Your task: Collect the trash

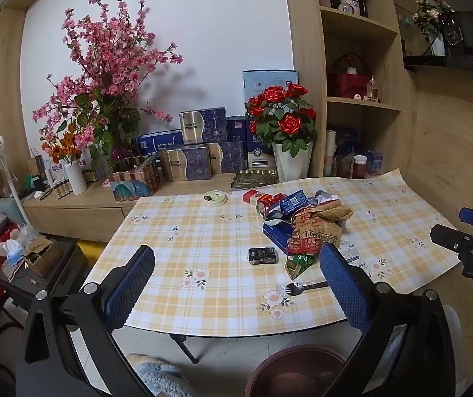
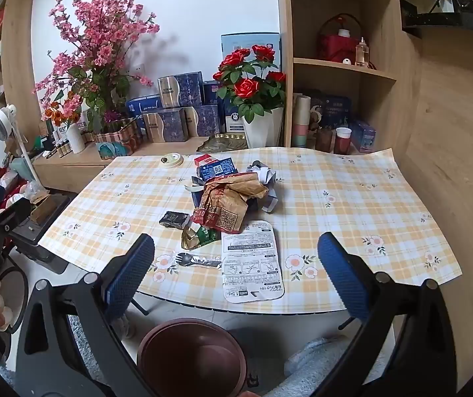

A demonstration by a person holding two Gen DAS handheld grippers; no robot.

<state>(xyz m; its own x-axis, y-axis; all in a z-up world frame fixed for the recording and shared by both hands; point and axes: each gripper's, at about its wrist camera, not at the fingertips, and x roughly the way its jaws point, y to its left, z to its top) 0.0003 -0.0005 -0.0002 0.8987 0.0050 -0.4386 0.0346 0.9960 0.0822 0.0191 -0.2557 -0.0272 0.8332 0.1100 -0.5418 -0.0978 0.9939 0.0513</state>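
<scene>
Both claws, the left claw point(image 1: 236, 279) and the right claw point(image 2: 236, 273), stood wide apart and empty above the near edge of the surface point(image 2: 352, 178). The trash lay heaped mid-surface: a crumpled paper wrapper point(image 2: 228, 203), a crushed red can point(image 1: 266, 202), a small dark packet point(image 2: 174, 220), a green foil wrapper point(image 2: 196, 236), a black plastic fork point(image 2: 190, 259) and a flat white label sheet point(image 2: 251, 259). All looked light. The wrapper would likely crush softly, so pinching a raised fold seemed best; the flat sheet would probably need lifting by its edge. A brown bin point(image 2: 192, 357) waited below.
</scene>
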